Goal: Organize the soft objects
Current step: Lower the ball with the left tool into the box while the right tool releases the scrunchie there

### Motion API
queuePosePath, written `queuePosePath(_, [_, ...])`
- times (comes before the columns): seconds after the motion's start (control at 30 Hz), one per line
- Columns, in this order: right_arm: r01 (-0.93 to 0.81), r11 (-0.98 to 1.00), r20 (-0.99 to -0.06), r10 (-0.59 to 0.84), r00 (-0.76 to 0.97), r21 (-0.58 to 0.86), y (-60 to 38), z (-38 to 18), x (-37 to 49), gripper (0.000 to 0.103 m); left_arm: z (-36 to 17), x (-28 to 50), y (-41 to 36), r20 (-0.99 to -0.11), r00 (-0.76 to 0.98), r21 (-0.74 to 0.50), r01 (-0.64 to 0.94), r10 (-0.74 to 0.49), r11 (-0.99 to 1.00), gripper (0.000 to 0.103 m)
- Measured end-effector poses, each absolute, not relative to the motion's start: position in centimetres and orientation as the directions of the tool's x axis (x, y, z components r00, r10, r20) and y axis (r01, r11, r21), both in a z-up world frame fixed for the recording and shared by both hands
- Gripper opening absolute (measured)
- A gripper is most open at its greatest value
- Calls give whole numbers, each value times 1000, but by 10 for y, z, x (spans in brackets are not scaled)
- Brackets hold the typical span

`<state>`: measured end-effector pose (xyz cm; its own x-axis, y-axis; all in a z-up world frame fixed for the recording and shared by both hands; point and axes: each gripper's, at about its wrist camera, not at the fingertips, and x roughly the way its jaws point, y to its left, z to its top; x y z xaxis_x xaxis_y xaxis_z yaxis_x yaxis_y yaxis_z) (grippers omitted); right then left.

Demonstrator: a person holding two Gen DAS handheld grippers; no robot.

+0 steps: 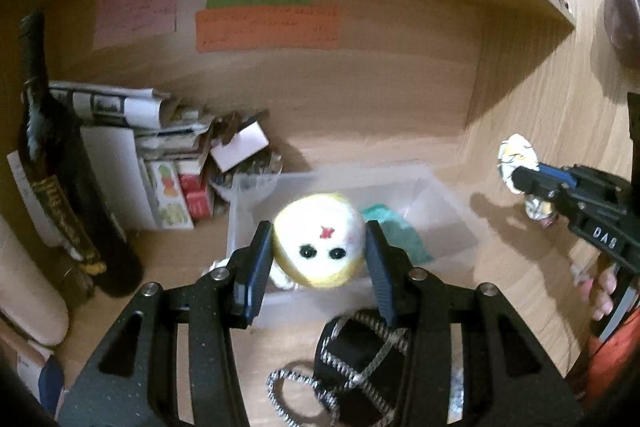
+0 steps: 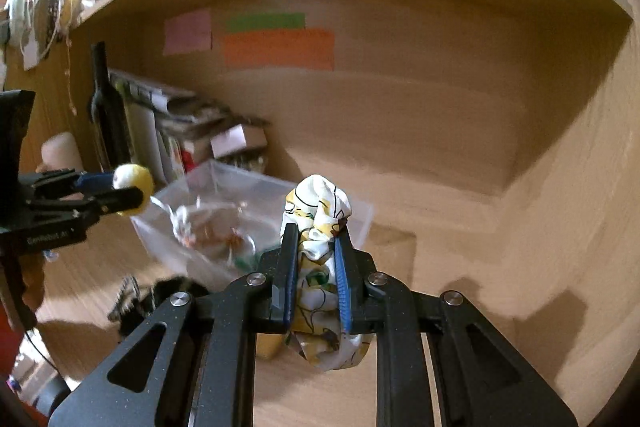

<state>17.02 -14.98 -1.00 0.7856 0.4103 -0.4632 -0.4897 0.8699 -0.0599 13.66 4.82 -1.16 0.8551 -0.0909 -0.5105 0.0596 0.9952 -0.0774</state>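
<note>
My left gripper [image 1: 319, 239] is shut on a yellow and white plush ball [image 1: 319, 247] with two black eyes and a red mark, held above the clear plastic bin [image 1: 448, 203]. It also shows in the right wrist view [image 2: 134, 189]. My right gripper [image 2: 316, 239] is shut on a crumpled white cloth with yellow flowers [image 2: 320, 211], held above the desk just right of the bin [image 2: 360, 223]. In the left wrist view this cloth [image 1: 516, 157] sits at the right. A green cloth [image 1: 396, 231] lies inside the bin.
A dark wine bottle [image 1: 56, 163] and stacked papers and boxes [image 1: 168, 155] stand at the left under the shelf. A black item with a braided cord [image 1: 352, 359] lies on the wooden desk in front of the bin. Coloured notes [image 1: 264, 23] hang on the back panel.
</note>
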Motion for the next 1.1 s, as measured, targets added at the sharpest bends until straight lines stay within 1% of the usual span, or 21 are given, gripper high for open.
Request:
queuePosePath(0.13, [-503, 863, -461, 429, 777, -46, -137, -10, 181, 15, -10, 155, 46, -521, 847, -104, 59, -105, 993, 45])
queuePosePath(0.3, [-509, 860, -491, 433, 756, -25, -125, -18, 200, 15, -20, 175, 39, -557, 824, -99, 54, -100, 994, 45])
queuePosePath(0.53, [-502, 864, -584, 394, 710, -27, -112, -46, 230, 15, -41, 198, 27, -629, 767, -86, 89, -123, 992, 45])
queuePosePath(0.77, [-513, 857, -677, 354, 645, -41, -101, -75, 248, 16, -64, 218, 8, -693, 712, -40, 124, -117, 991, 45])
queuePosePath(0.83, [-520, 853, -689, 351, 634, -43, -99, -79, 249, 18, -68, 221, 6, -701, 705, -35, 123, -112, 992, 45])
queuePosePath(0.93, [-523, 851, -701, 346, 623, -45, -98, -81, 248, 18, -71, 224, 5, -713, 691, -39, 123, -114, 992, 45])
queuePosePath(1.07, [-533, 844, -707, 348, 616, -49, -95, -82, 246, 24, -71, 225, 4, -725, 672, -66, 151, -151, 986, 49])
queuePosePath(1.1, [-533, 844, -706, 345, 619, -55, -95, -81, 246, 27, -69, 222, 3, -719, 678, -65, 154, -153, 986, 52])
